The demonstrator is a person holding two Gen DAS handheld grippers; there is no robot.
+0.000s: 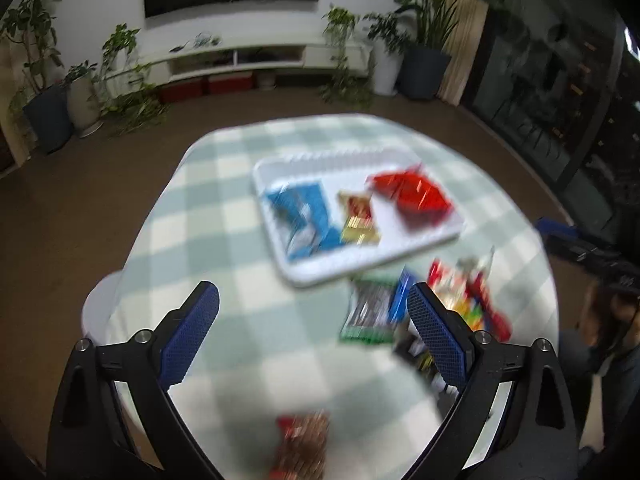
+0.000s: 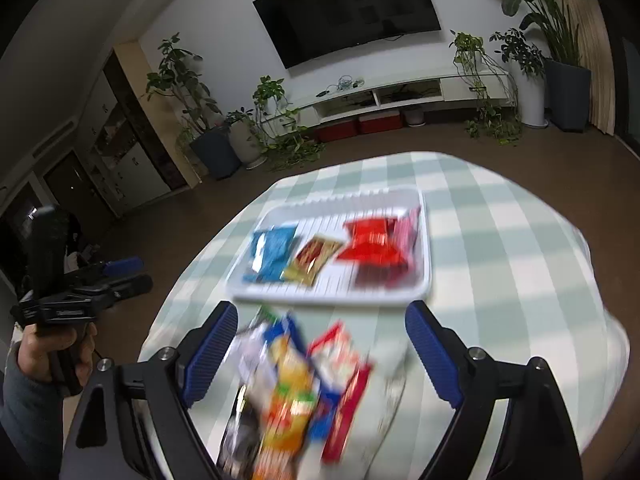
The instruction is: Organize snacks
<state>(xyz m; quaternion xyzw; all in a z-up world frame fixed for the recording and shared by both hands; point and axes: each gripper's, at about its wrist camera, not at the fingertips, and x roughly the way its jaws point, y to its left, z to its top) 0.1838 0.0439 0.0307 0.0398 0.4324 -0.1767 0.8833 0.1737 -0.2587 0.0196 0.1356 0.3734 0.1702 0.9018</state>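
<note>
Checked tablecloth (image 1: 192,216): white tray (image 2: 424,280) holds several packets; snack pile (image 2: 296,392) remains; left gripper (image 1: 312,312) and right gripper (image 2: 320,332) spread, empty.

Glossy snack packets (image 2: 362,246), white plastic tray (image 2: 425,280)

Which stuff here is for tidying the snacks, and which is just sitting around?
For the job:
white tray
blue packet
red packet
loose snack pile
both grippers, left and right

Just around:
TV
potted plants
checked tablecloth
</note>
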